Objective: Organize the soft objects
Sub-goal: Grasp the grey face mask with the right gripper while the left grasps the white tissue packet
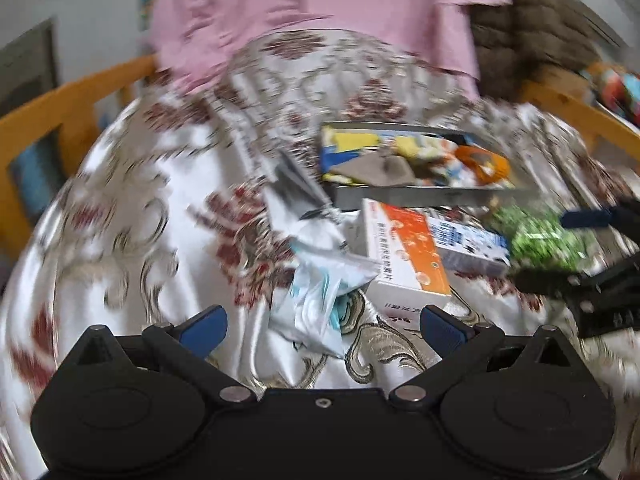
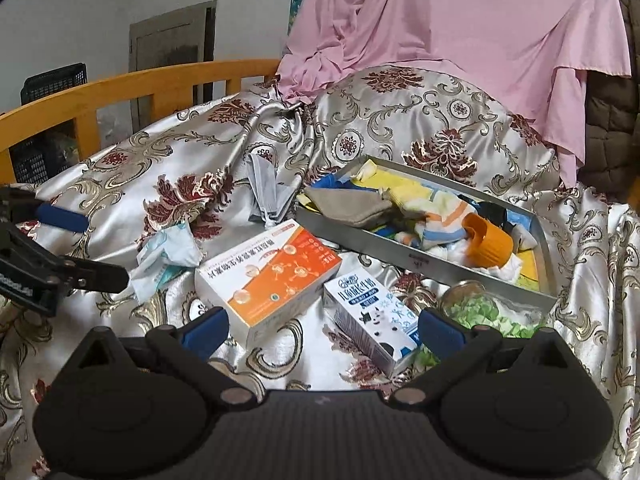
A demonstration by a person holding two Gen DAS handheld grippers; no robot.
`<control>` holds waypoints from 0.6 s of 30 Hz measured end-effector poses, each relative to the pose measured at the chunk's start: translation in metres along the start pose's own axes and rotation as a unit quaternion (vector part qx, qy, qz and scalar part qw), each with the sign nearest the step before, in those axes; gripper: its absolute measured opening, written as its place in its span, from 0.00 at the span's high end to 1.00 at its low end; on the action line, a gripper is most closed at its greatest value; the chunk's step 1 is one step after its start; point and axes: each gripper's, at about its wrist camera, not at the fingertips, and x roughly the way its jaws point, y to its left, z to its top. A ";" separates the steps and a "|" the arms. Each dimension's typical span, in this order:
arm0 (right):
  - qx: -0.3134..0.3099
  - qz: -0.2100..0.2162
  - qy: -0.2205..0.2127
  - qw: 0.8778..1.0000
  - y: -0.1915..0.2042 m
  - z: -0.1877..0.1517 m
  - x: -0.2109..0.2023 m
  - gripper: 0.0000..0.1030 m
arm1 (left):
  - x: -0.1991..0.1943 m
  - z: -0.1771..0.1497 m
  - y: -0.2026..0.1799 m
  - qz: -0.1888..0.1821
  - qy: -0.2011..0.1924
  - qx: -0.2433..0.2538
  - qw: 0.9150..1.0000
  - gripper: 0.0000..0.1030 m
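Both grippers, left (image 1: 322, 326) and right (image 2: 322, 328), are holding their fingers wide open, empty. An orange box (image 2: 268, 276) and milk carton (image 2: 372, 320) are lying beside the crumpled wrapper (image 2: 168, 258) on the bed, near the tray (image 2: 416, 260) of cloths.

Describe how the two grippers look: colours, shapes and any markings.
Both grippers are matte black with blue finger pads. The left gripper and right gripper each show two round housings, angled linkage arms and silver pivot pins. From the right wrist, the left gripper's side bears white lettering, too small to read.

Both tools, L (image 1: 322, 330) & R (image 2: 322, 330), spread wide, empty.
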 end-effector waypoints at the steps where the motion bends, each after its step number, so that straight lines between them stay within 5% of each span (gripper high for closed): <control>1: -0.003 -0.004 -0.001 1.000 0.001 0.002 0.001 0.00 | -0.001 0.004 0.003 -0.010 0.001 0.013 1.000 0.01; 7: -0.012 -0.014 -0.007 1.000 0.016 0.015 0.012 0.00 | 0.008 0.025 0.015 -0.049 0.045 0.091 0.994 0.01; 11: -0.032 -0.017 -0.014 0.999 0.025 0.020 0.020 0.00 | 0.018 0.027 0.018 -0.073 0.015 0.143 0.987 0.01; 18: -0.053 -0.042 -0.029 0.997 0.030 0.034 0.041 0.00 | 0.032 0.028 0.016 -0.091 -0.021 0.110 0.990 0.01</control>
